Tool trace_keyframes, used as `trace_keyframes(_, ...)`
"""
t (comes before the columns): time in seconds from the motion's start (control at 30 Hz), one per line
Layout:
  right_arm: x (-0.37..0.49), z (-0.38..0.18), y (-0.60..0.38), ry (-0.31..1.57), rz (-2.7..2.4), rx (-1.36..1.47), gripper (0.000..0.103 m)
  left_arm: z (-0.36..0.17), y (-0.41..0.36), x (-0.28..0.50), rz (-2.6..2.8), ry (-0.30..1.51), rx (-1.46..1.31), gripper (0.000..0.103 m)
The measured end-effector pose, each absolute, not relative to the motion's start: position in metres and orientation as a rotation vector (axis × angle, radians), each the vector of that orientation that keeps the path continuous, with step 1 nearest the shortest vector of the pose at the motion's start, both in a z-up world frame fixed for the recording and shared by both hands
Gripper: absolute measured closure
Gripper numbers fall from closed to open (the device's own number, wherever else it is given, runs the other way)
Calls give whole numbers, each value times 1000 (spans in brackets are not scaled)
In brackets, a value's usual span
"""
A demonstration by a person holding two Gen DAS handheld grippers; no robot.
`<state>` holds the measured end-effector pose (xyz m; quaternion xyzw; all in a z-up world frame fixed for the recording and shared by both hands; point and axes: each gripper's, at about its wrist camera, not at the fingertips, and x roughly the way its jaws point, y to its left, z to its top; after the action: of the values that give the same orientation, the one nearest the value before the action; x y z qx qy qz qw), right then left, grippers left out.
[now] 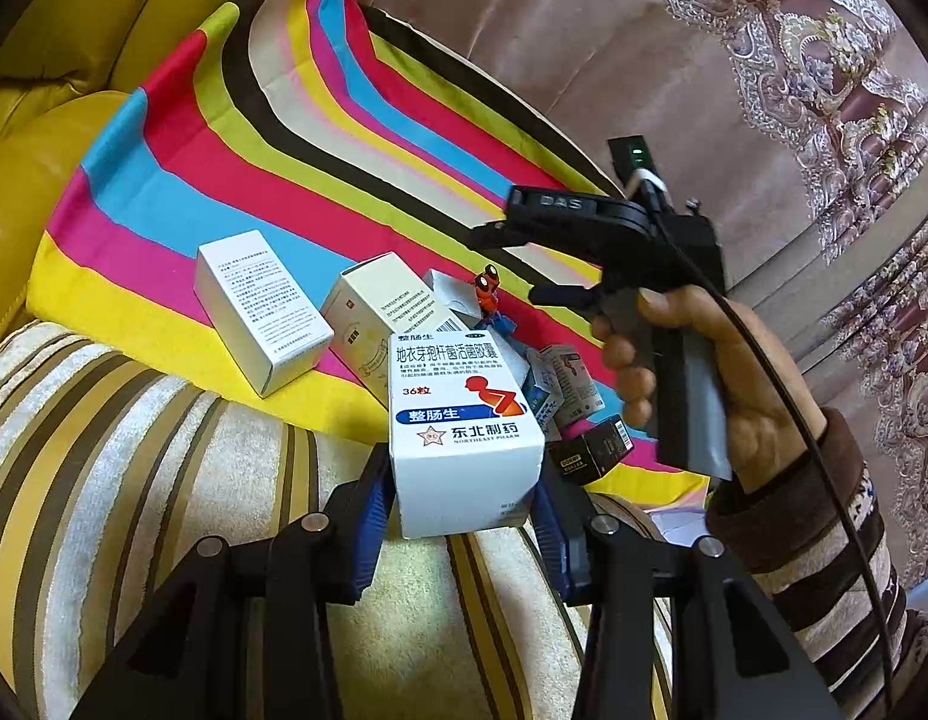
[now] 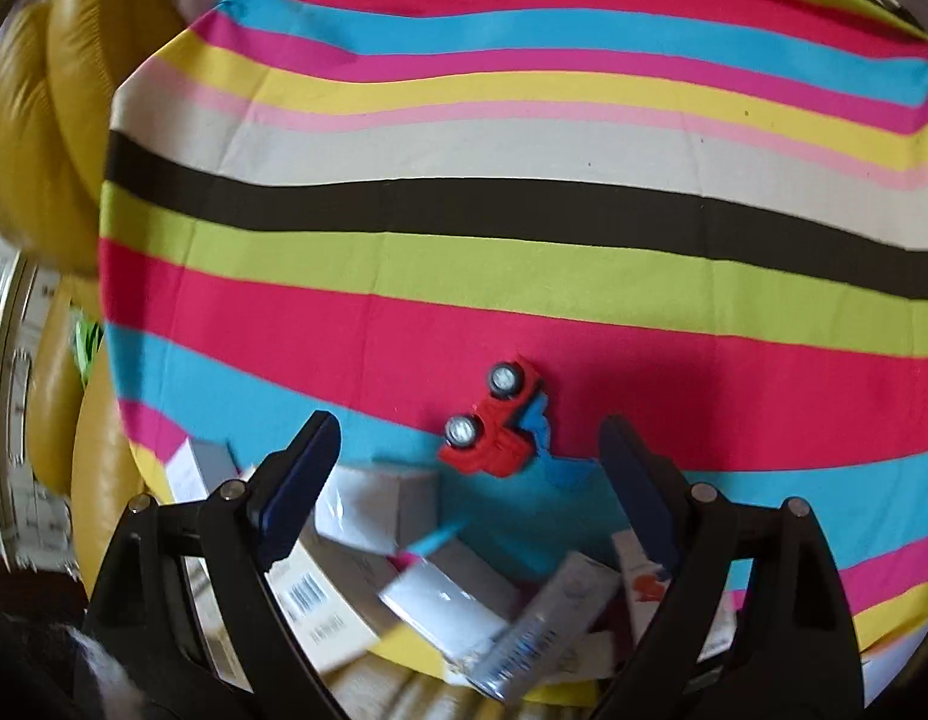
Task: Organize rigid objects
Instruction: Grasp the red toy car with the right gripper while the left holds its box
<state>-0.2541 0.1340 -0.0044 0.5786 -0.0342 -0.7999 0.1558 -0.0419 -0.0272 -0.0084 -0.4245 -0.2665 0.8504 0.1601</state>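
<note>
My left gripper (image 1: 464,480) is shut on a white medicine box (image 1: 464,420) with blue and red print, held upright between the blue pads over the striped cushion edge. Behind it a pile of small boxes (image 1: 560,384) lies on the striped cloth (image 1: 224,150), with a red toy car (image 1: 487,291) on its side. My right gripper (image 1: 524,264), held by a hand, hangs over the pile. In the right wrist view the right gripper (image 2: 469,423) is open and empty, pointing down at the toy car (image 2: 500,438) and the boxes (image 2: 440,588).
A tall white box (image 1: 260,312) and a cream box (image 1: 386,312) stand left of the pile, a small black box (image 1: 590,450) lies at its right. A yellow leather sofa (image 1: 44,30) borders the cloth. A brown-striped cushion (image 1: 134,480) lies in front.
</note>
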Motion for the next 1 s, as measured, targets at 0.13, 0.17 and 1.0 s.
trace_keyframes(0.13,-260,-18,132,-165,-2296,1712,19,-8,-29,-40,2426,-768,-1215,59)
trace_keyframes(0.17,-261,-19,133,-167,-2297,1718,21,-9,-29,-41,2424,-769,-1217,59)
trace_keyframes(1.0,-248,-17,165,-291,-2348,1611,66,-8,-28,-38,2431,-765,-1235,59)
